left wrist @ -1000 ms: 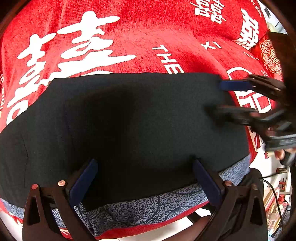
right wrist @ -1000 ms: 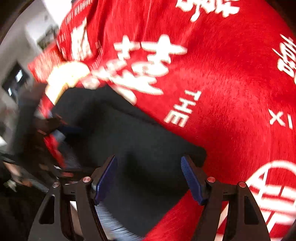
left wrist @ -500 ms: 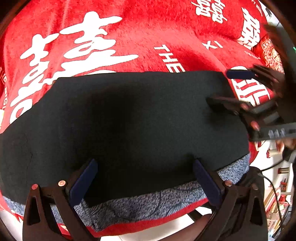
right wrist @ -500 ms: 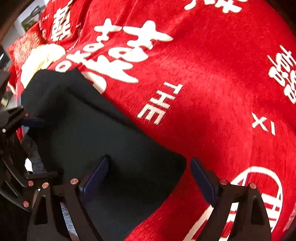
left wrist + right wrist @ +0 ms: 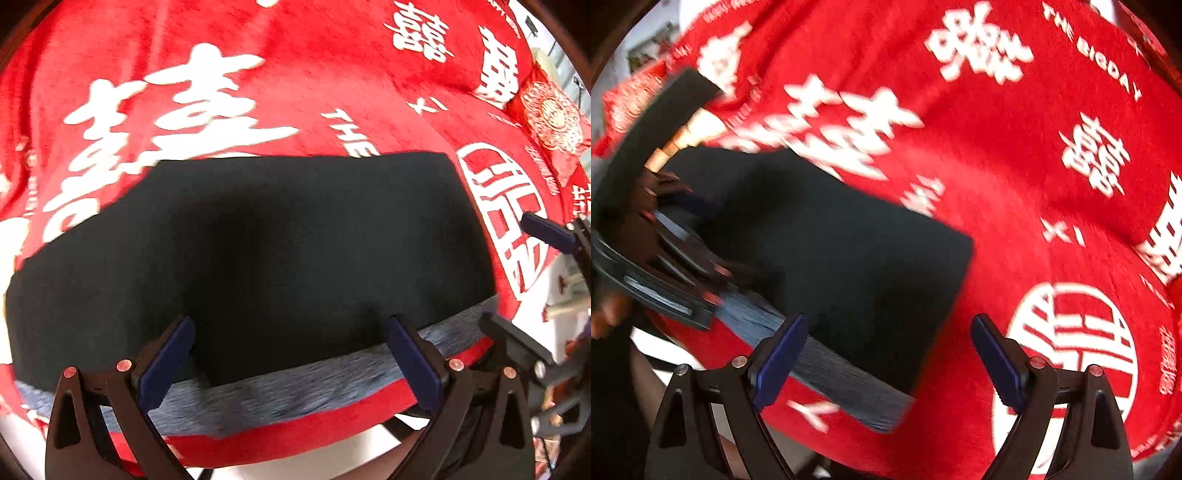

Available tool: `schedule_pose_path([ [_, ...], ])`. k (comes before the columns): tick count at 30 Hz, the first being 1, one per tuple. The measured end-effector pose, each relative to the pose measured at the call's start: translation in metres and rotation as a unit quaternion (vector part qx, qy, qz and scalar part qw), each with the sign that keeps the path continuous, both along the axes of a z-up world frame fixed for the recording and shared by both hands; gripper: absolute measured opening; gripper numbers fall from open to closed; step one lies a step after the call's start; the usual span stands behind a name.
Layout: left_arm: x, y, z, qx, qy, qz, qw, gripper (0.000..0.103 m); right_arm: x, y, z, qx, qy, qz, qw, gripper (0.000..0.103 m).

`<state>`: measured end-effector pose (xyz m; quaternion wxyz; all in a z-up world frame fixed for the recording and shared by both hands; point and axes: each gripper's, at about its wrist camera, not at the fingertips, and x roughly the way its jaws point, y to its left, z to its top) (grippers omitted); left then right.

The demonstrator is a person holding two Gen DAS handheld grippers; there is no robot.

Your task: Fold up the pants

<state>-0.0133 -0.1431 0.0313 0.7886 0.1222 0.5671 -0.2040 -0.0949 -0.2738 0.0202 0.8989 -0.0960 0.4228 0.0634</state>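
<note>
We see the pants (image 5: 266,251) lying flat as a dark, roughly rectangular folded shape on a red blanket (image 5: 295,74) printed with large white characters; the far edge of the pants runs straight across the blanket, and the near edge sits on a grey patterned strip (image 5: 295,384) along the blanket's front border, with a red band below it. In the left wrist view the left hand-held gripper (image 5: 291,354) has its jaws spread wide, with nothing between them; the blue pads (image 5: 166,358) stand over the near part of the pants, and we cannot tell whether they touch the cloth. At the right edge of that view the right hand-held gripper (image 5: 546,280) shows beside the right end of the pants, one blue pad over the blanket's white round emblem (image 5: 506,206).

In the right wrist view the right hand-held gripper (image 5: 886,354) is also wide and holds nothing; its left pad hangs over the near right corner of the pants (image 5: 831,258), its right pad over the bare red blanket (image 5: 997,147) near the round emblem (image 5: 1071,350). The left hand-held gripper (image 5: 676,236) appears blurred at the far left of that view, over the other end of the pants; a red cushion (image 5: 550,118) with a white pattern lies at the blanket's far right corner.
</note>
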Motion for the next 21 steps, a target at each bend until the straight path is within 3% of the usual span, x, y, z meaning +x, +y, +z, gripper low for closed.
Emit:
schedule_pose_path([
  [4,0.008,0.037,-0.012,0.015,0.015,0.040,0.9990,0.103,0.018,0.033,0.022,-0.029,0.006,0.038,0.999,0.091],
  [8,0.011,0.087,-0.017,-0.014,0.031,0.086,0.9957,0.103,0.050,0.046,-0.005,-0.050,0.081,0.044,0.994,0.093],
  [10,0.009,0.108,-0.011,-0.036,0.029,0.096,0.9943,0.103,0.052,0.052,0.002,-0.032,0.073,0.045,0.996,0.095],
  [12,0.007,0.129,-0.006,-0.014,0.007,0.122,0.9924,0.103,0.052,0.062,0.011,-0.002,0.066,0.056,0.996,0.095],
  [21,0.009,0.219,-0.004,-0.034,0.010,0.207,0.9777,0.103,0.064,0.162,0.014,-0.014,0.051,0.139,0.989,0.095],
])
